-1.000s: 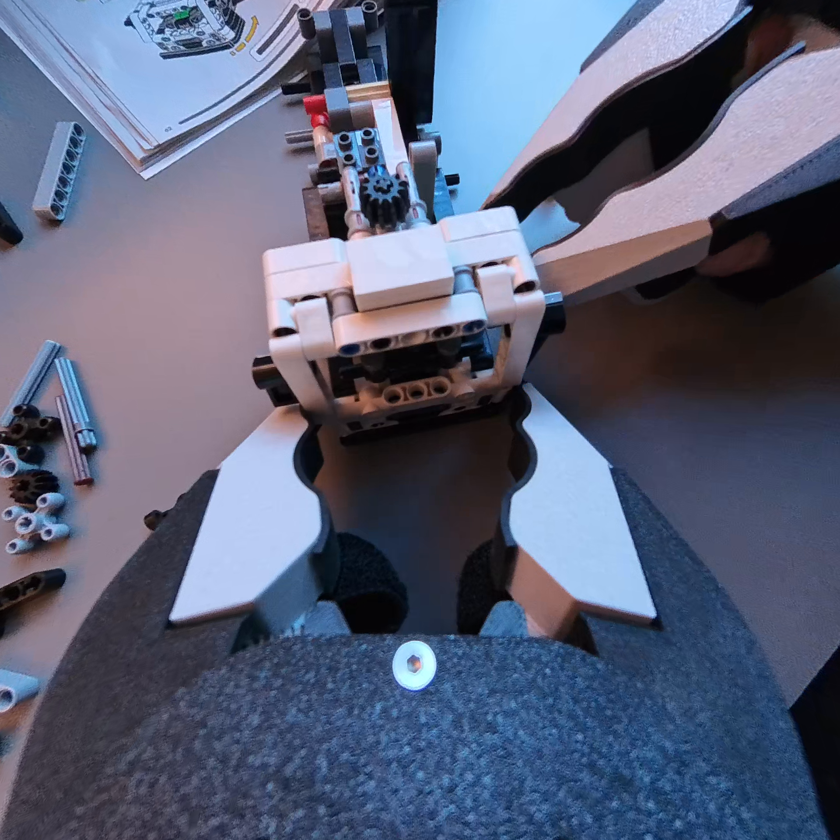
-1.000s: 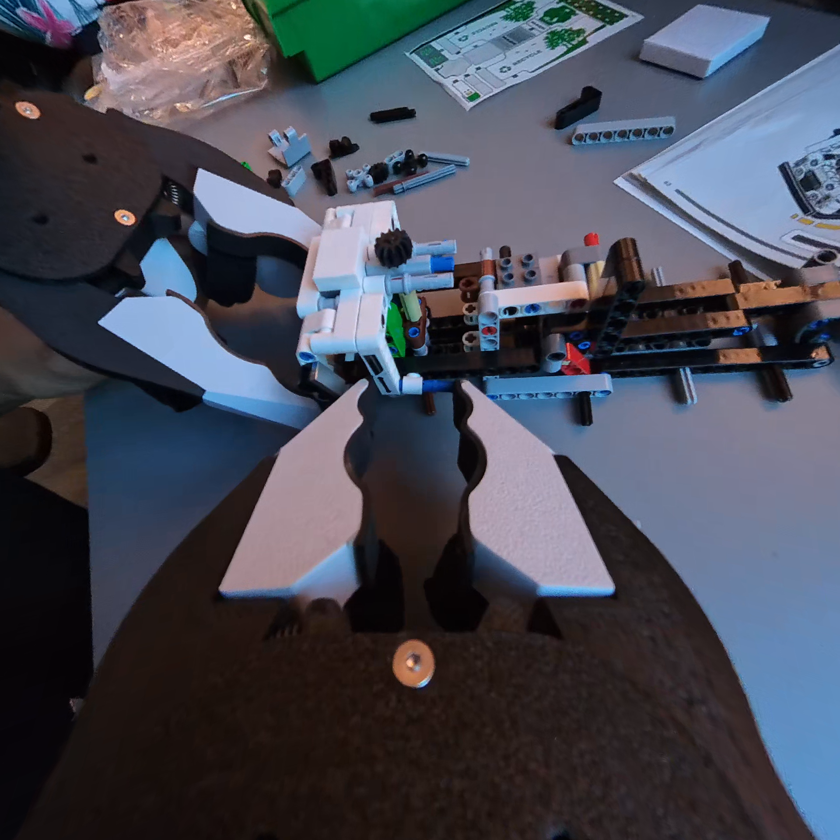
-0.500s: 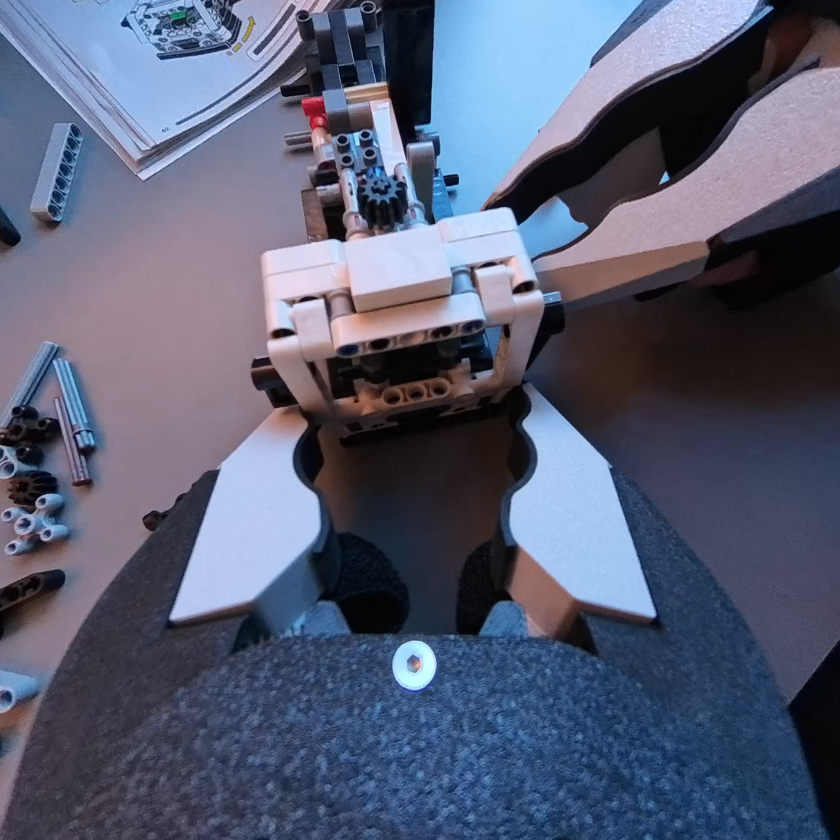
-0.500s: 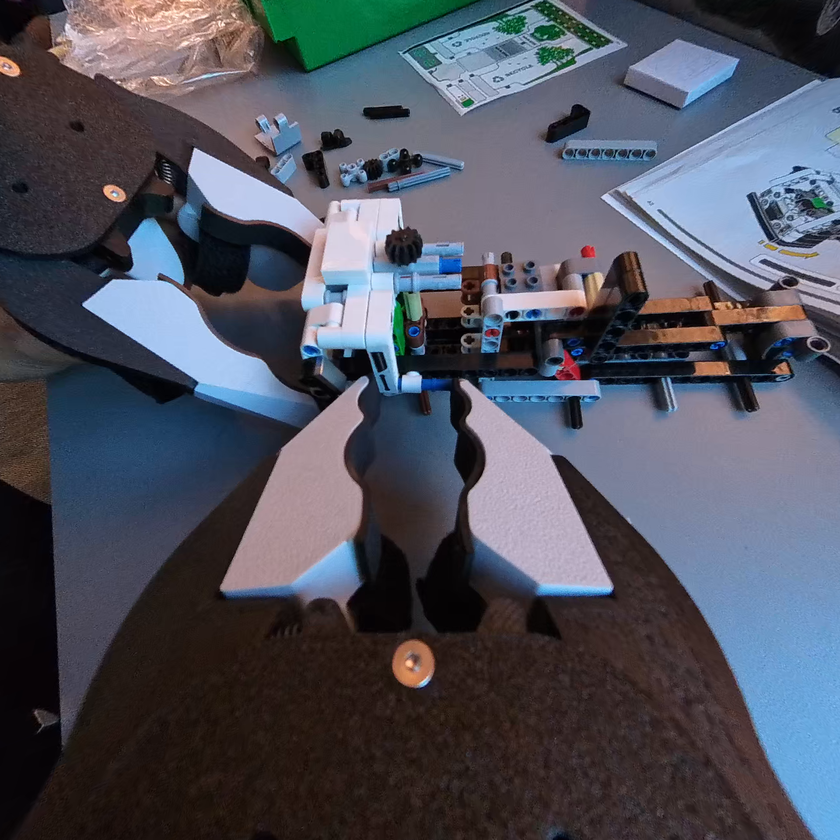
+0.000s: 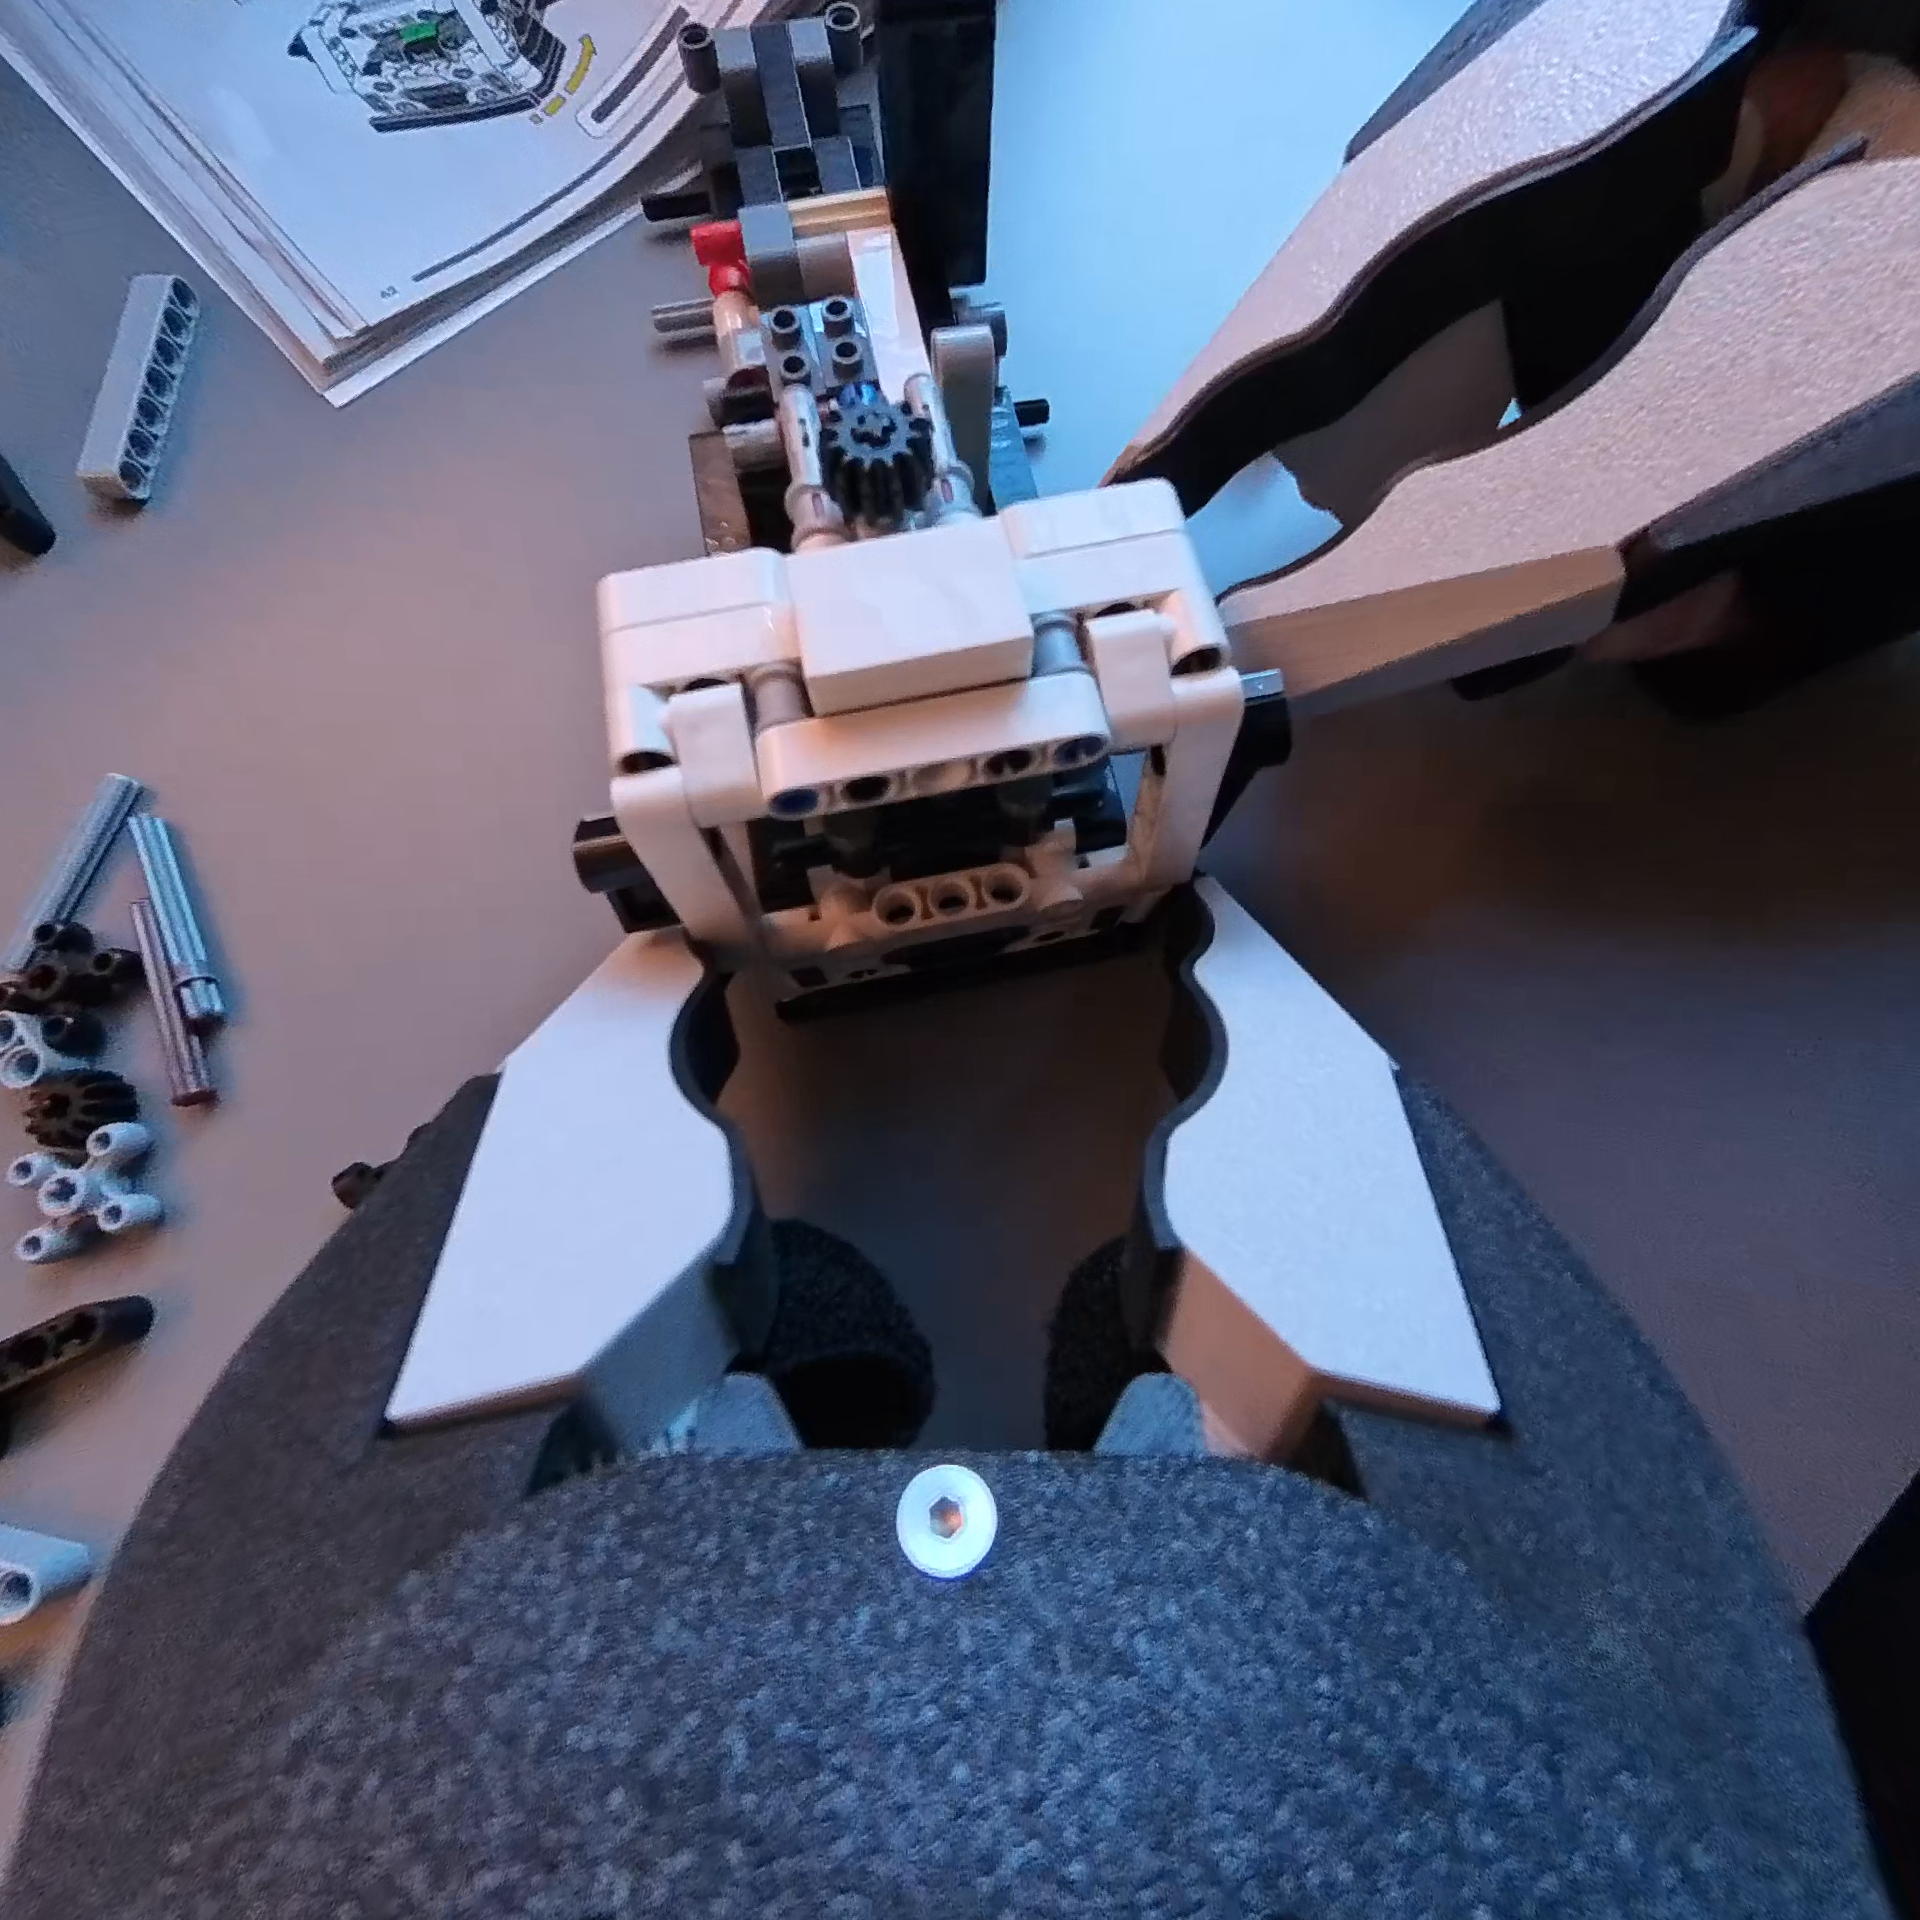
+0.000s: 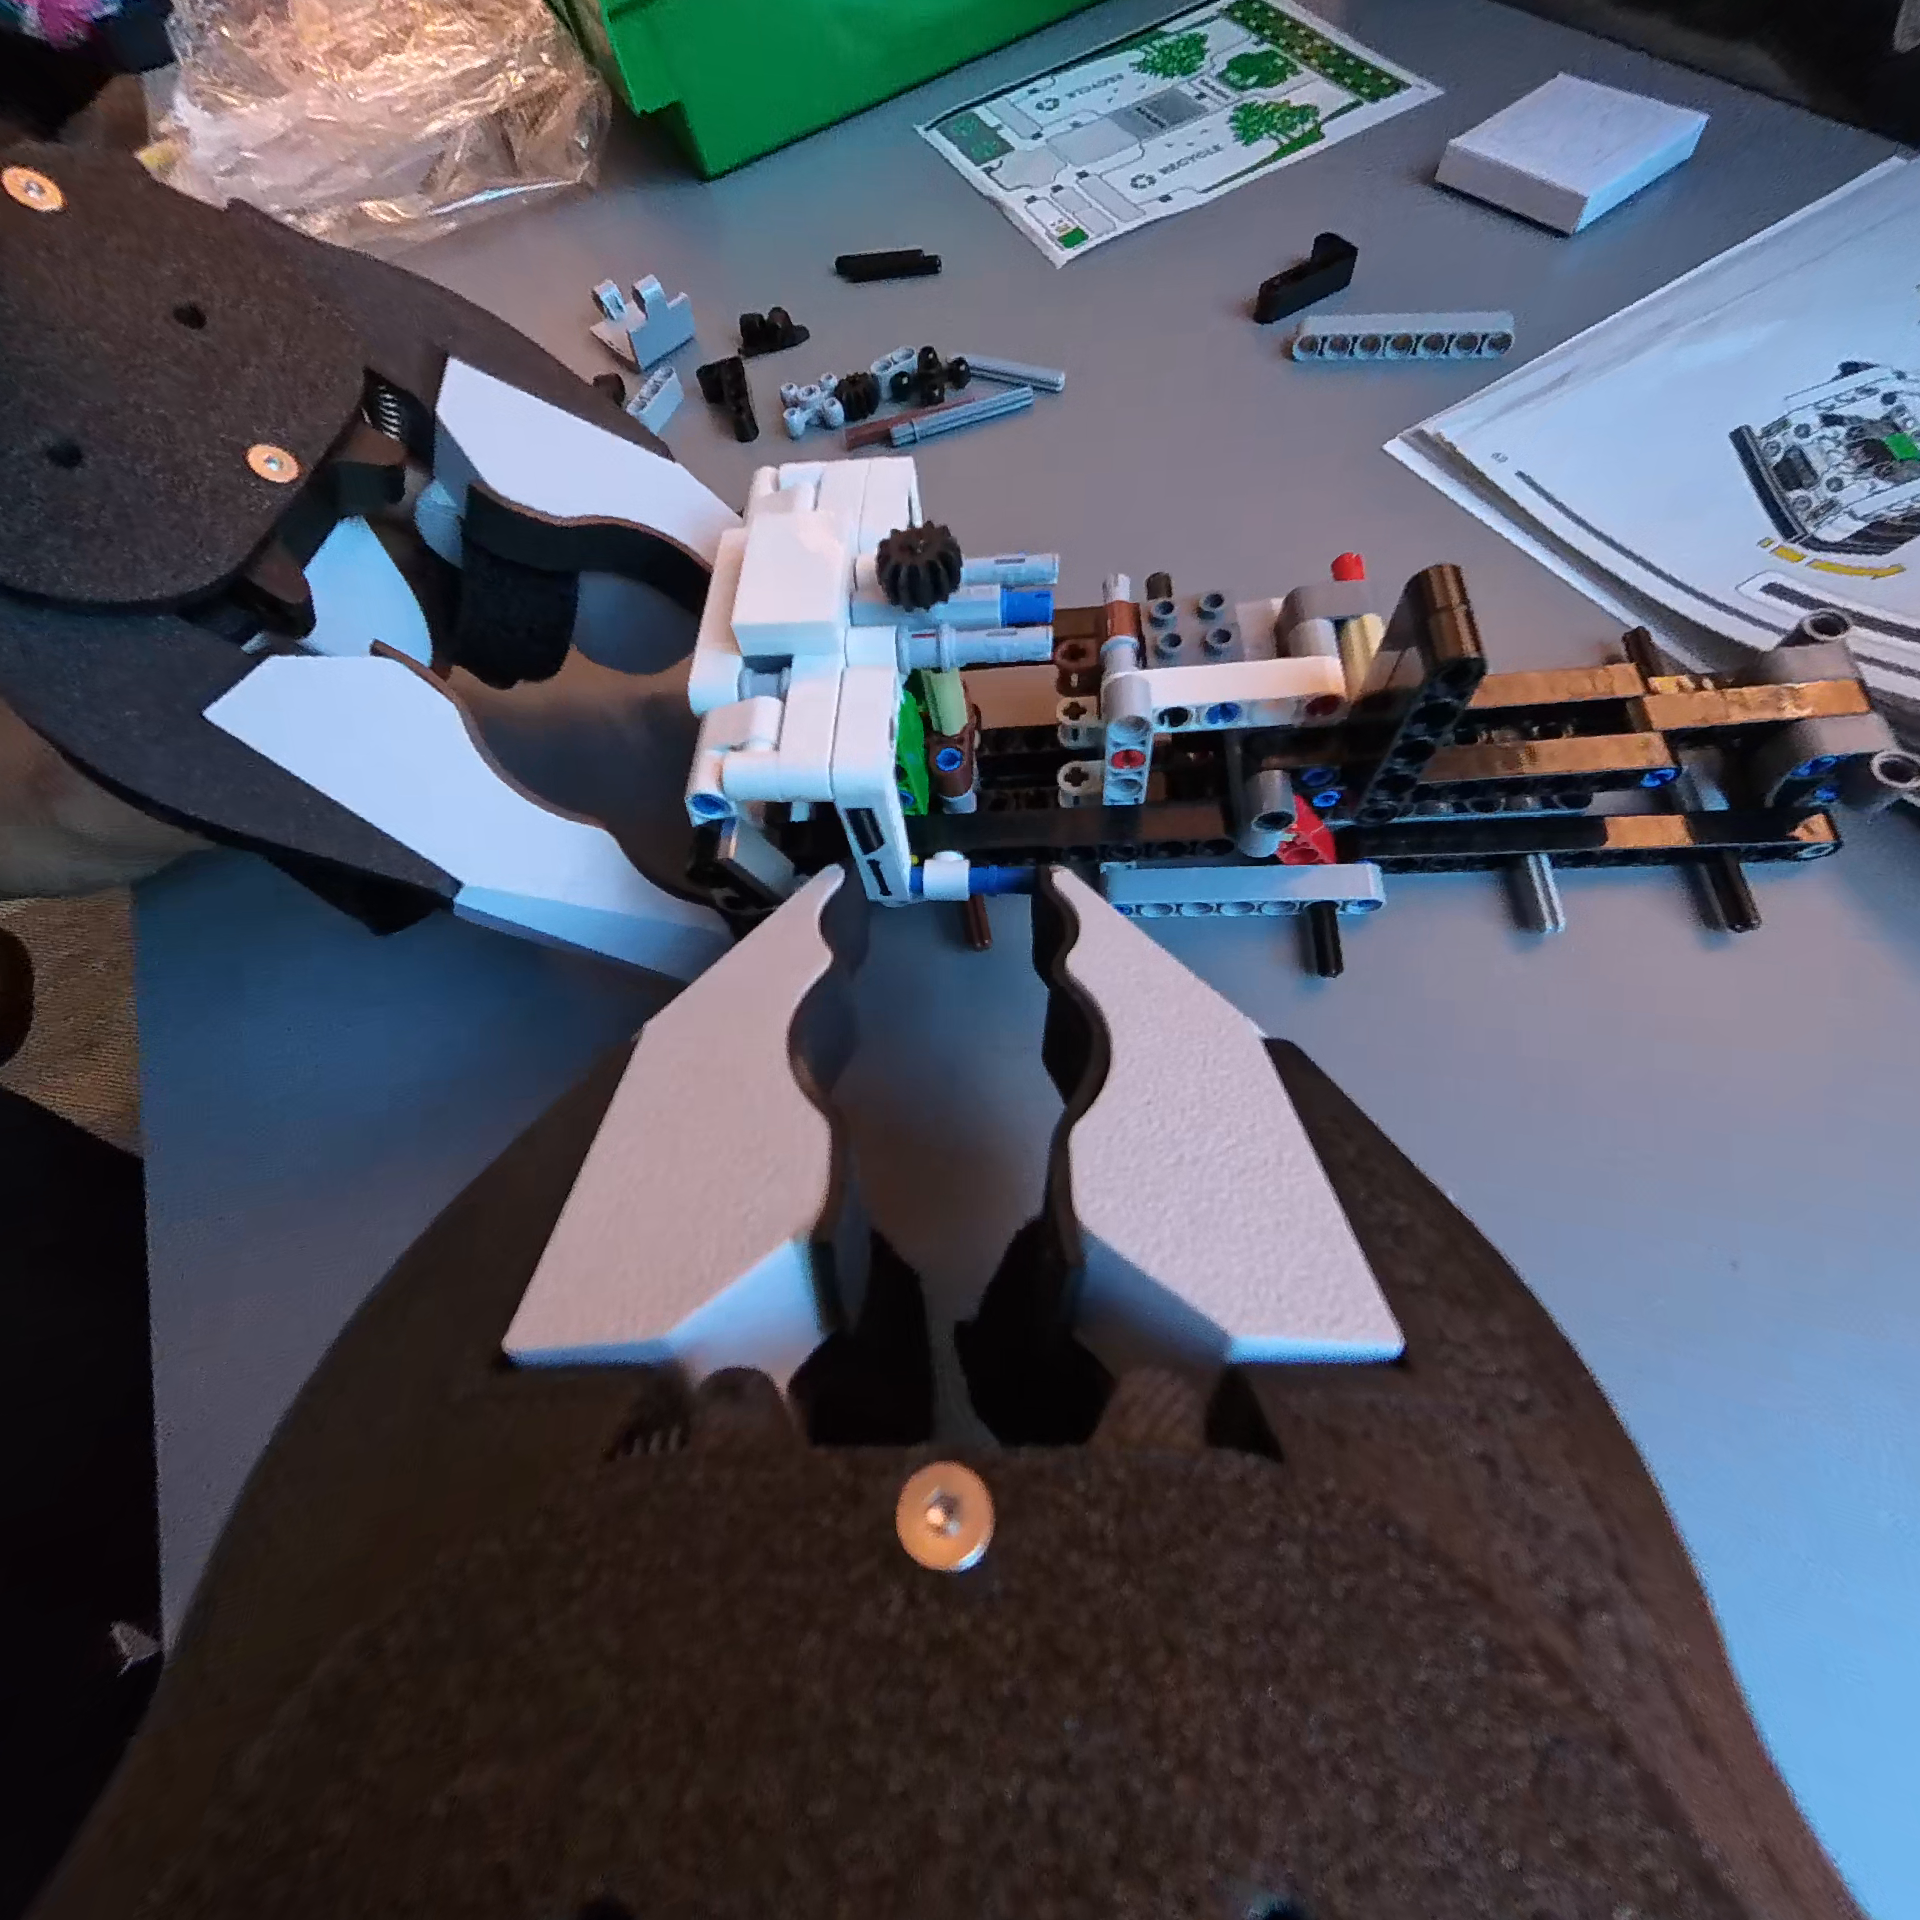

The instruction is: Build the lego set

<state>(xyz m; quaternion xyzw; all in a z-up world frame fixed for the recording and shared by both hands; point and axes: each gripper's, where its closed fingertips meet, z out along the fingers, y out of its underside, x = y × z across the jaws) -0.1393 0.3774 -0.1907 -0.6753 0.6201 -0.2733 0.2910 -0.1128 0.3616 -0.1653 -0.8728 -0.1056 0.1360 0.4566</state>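
Observation:
A long lego chassis (image 6: 1195,727) of black beams lies on the grey table, with a white block (image 5: 914,665) at its near end and a black gear (image 5: 878,462) on top. My left gripper (image 5: 940,945) is shut on the base of the white end, one finger on each side; it also shows in the right wrist view (image 6: 722,727). My right gripper (image 6: 940,883) is open by a narrow gap, its tips against the chassis side around a white and blue pin (image 6: 951,873). It shows at the upper right of the left wrist view (image 5: 1174,551).
An instruction booklet (image 6: 1714,416) lies by the chassis's far end. Several small loose parts (image 6: 883,384), a grey beam (image 6: 1403,338) and black pieces lie beyond the model. A green box (image 6: 810,73), a plastic bag (image 6: 384,114), a sheet (image 6: 1174,135) and a white box (image 6: 1569,151) sit behind. There is about 5 cm between the tips of the two grippers. About 4 cm separates my right fingertips from the black gear (image 5: 878,462).
The right gripper has shifted its angle slightly while its tips stay at the chassis side. The left gripper and the model have hardly moved.

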